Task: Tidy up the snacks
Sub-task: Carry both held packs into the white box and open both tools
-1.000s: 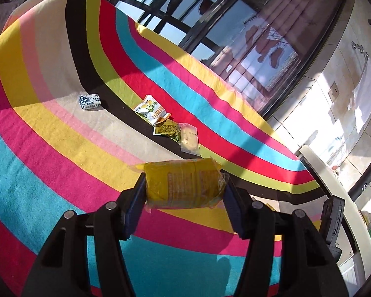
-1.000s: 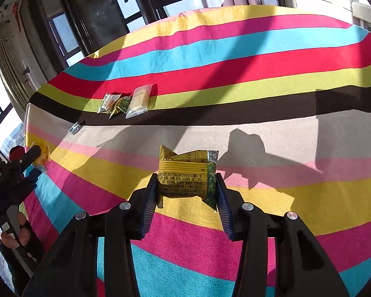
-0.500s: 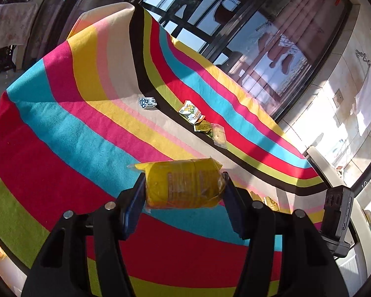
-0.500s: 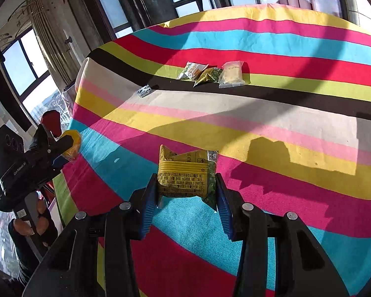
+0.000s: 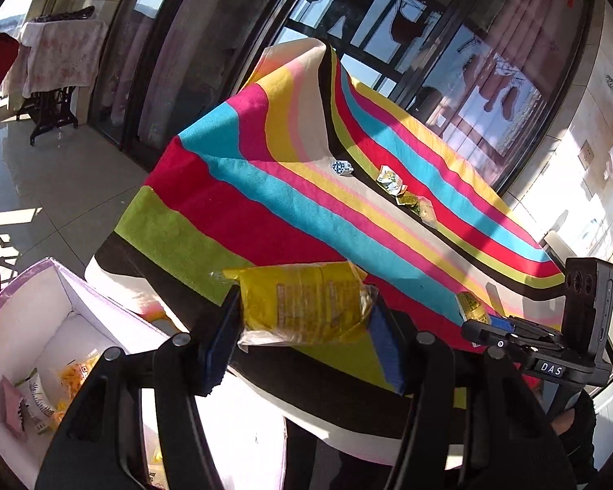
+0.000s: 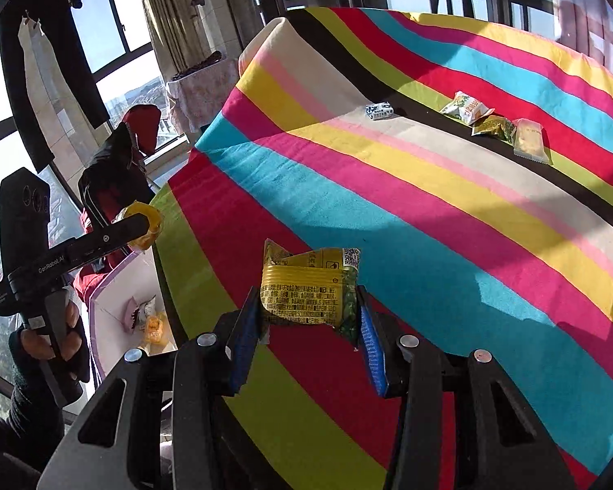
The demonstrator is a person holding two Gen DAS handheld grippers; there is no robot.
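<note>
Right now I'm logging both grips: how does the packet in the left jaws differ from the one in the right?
The left packet is plain yellow with a clear crinkled edge; the right packet is yellow with green and a QR code. The left packet is wider than the right packet. Both are clamped sideways, off the striped cloth.

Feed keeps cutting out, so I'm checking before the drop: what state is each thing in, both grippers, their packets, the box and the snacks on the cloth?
Left gripper: shut on a yellow packet, carried in the air.
Right gripper: shut on a yellow-green packet, also off the table.
Box: open, several snacks already inside.
Four snacks on the striped cloth: lying loose, not yet collected.
</note>
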